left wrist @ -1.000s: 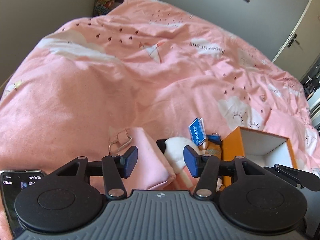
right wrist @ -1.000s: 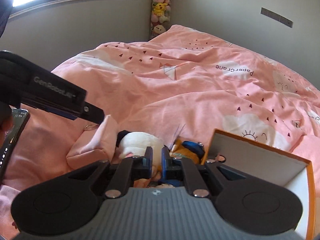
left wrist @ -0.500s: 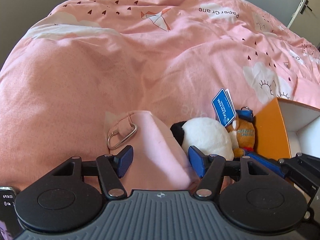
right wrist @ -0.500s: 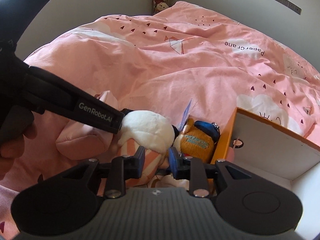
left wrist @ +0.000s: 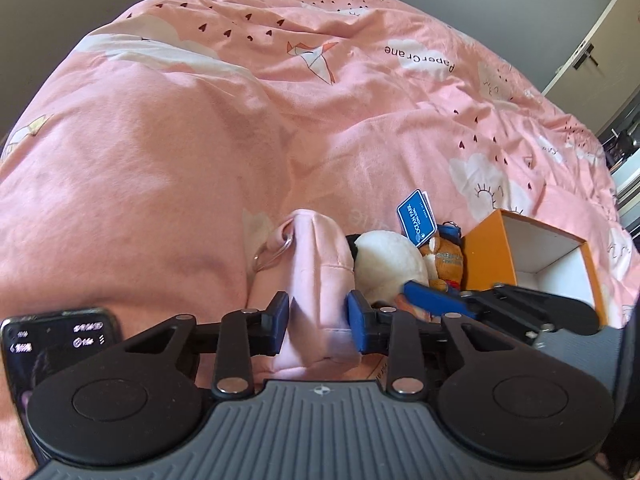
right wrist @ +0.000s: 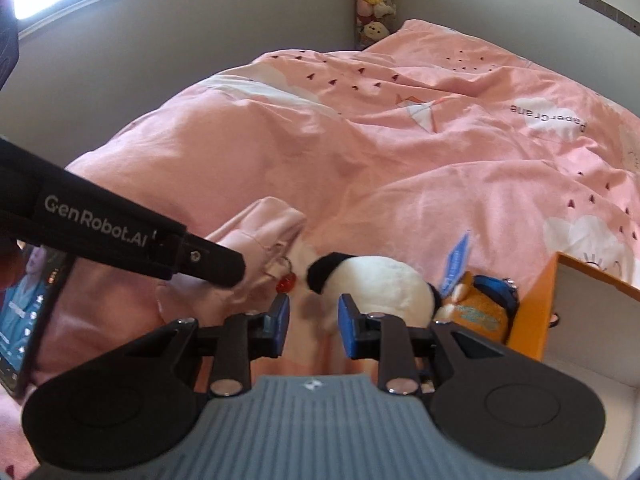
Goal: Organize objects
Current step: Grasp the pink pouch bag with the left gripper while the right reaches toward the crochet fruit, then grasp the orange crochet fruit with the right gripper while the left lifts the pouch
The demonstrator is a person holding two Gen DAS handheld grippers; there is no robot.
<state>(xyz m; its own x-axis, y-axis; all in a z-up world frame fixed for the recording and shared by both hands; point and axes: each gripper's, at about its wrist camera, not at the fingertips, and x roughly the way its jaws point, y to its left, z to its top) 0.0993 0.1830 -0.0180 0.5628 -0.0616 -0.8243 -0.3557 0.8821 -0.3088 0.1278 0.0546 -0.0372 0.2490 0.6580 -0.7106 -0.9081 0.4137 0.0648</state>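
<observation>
A pink fabric pouch [left wrist: 320, 280] with a metal ring lies on the pink duvet; it also shows in the right wrist view [right wrist: 256, 240]. My left gripper [left wrist: 318, 322] has its jaws on both sides of the pouch's near end, pressed against the cloth. Beside it lie a black and white plush [left wrist: 388, 264] and an orange plush [left wrist: 444, 260] with a blue tag. My right gripper [right wrist: 312, 324] is open, its jaws around the near edge of the black and white plush [right wrist: 372, 284]. An orange box [left wrist: 532, 256], open with a white inside, stands to the right.
A phone [left wrist: 44, 340] with a lit screen lies at the left. The rumpled pink duvet [left wrist: 200, 140] covers the bed. Soft toys [right wrist: 374, 4] are stacked in the far corner. A door [left wrist: 592, 52] is at the far right.
My left gripper has moved forward onto the pink pouch and narrowed around it. My right gripper has opened from shut and now stands at the black and white plush.
</observation>
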